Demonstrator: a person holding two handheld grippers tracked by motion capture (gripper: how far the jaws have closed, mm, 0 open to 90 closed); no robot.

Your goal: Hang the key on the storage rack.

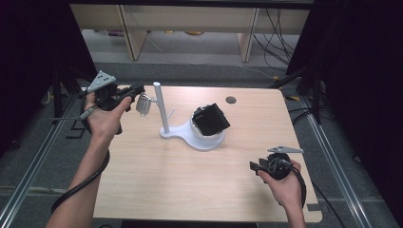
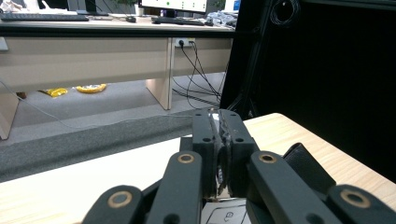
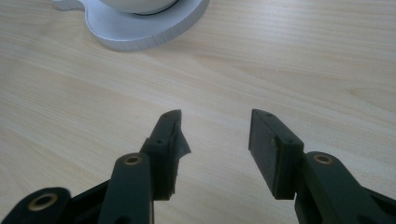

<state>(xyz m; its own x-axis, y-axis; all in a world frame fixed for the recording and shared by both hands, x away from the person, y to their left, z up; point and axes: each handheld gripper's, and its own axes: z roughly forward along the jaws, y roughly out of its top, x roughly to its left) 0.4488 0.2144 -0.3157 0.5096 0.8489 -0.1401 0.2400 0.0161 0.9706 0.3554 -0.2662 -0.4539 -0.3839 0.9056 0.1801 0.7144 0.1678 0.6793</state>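
Observation:
My left gripper (image 1: 140, 93) is up at the table's far left, with its jaws together on a small silvery-white piece (image 1: 144, 105) that hangs from the tips beside a white post (image 1: 160, 107). In the left gripper view the left gripper (image 2: 219, 122) is shut, and the white piece (image 2: 225, 214) shows below the jaws. The post rises from a white stand (image 1: 205, 141), whose round end carries a tilted black box (image 1: 211, 119). My right gripper (image 1: 255, 166) rests low at the near right; in the right gripper view, the right gripper (image 3: 215, 122) stands open over bare wood with nothing between the jaws.
The stand's white base (image 3: 135, 32) lies just beyond the right gripper. A round cable hole (image 1: 231, 99) sits at the table's far edge. Black curtains and metal rails flank the table; desks and cables stand behind it.

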